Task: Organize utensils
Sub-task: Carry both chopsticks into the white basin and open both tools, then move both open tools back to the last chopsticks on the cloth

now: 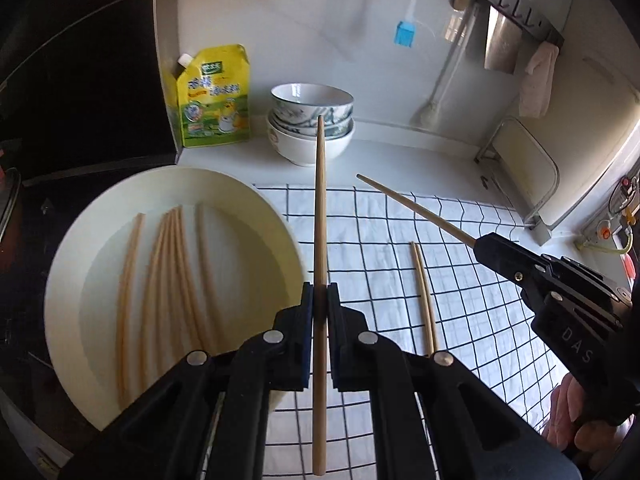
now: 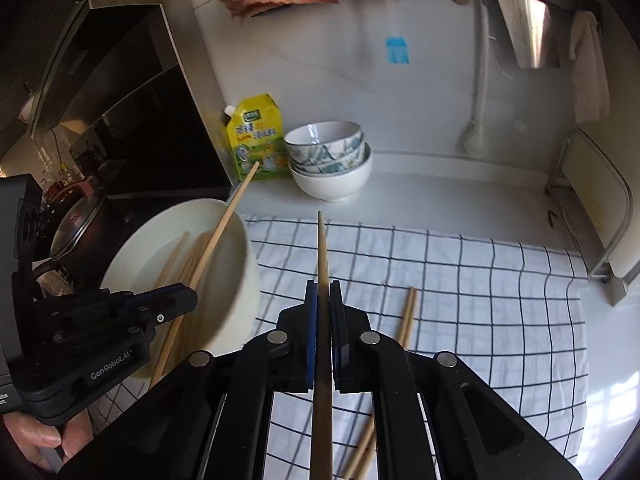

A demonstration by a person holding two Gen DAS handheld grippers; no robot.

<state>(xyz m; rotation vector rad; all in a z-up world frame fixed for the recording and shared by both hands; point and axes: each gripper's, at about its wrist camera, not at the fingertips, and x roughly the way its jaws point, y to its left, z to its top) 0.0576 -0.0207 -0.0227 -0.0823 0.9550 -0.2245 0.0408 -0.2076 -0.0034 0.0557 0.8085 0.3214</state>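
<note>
The left gripper [image 1: 320, 300] clamps one chopstick [image 1: 320, 208]; the right gripper [image 2: 323, 300] clamps another chopstick [image 2: 322, 248]. Below lies a checked cloth [image 1: 460, 280] on a white counter [image 1: 400, 160]; a pale wooden pair [image 1: 423, 296] rests there, more in the bowl [image 1: 256, 200] at left.

Basin left, cloth right, on the bench

Loose chopsticks [image 1: 168, 280] lie in the basin [image 1: 72, 264]; a chopstick pair [image 1: 423, 296] lies on the cloth [image 1: 480, 280] beside it. Behind them, against the wall, stacked bowls [image 1: 311, 128] stand right of a pouch [image 1: 214, 96].
</note>
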